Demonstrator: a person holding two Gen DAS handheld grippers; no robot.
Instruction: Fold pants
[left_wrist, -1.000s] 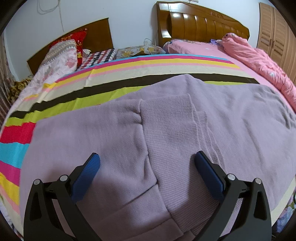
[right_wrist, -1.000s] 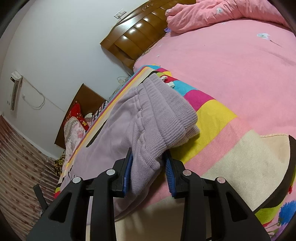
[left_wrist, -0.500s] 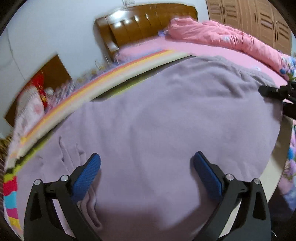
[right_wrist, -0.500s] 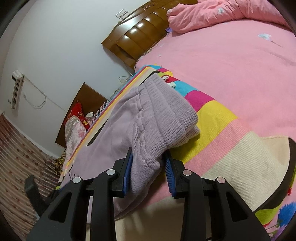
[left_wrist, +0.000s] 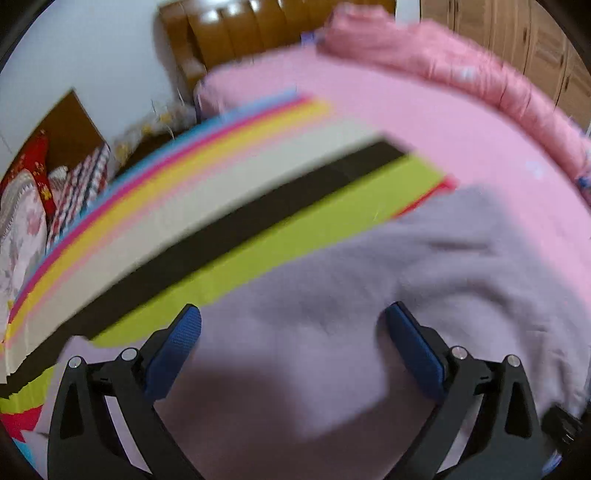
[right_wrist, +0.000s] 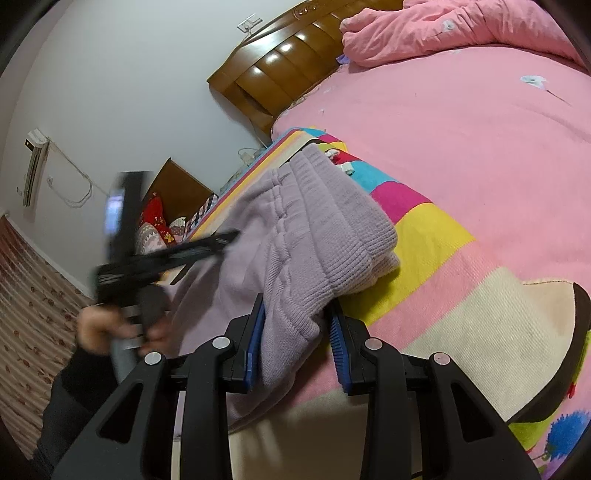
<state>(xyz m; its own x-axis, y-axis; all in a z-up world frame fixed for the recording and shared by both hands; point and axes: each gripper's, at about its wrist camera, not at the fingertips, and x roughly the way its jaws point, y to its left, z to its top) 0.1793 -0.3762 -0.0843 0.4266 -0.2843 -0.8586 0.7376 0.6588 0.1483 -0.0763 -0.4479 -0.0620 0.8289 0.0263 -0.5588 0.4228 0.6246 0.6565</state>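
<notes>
The lilac knitted pants (left_wrist: 369, 295) lie on a striped blanket (left_wrist: 229, 206) on the bed. My left gripper (left_wrist: 291, 339) is open and empty, hovering just above the pants' flat cloth. My right gripper (right_wrist: 295, 332) is shut on the pants' ribbed waistband end (right_wrist: 295, 295) at the bed's near edge. In the right wrist view the left gripper (right_wrist: 207, 243) shows blurred, held by a hand (right_wrist: 110, 328) over the far part of the pants (right_wrist: 295, 221).
A pink sheet (right_wrist: 461, 129) covers the bed, with a bunched pink quilt (left_wrist: 461, 74) and a wooden headboard (right_wrist: 284, 70) at the back. Pillows (left_wrist: 26, 206) are stacked on a second bed at the left. Wardrobe doors (left_wrist: 517, 40) stand at the right.
My left gripper has swung fast along the pants toward my right gripper, staying open. My right gripper has kept its hold on the waistband without moving.
</notes>
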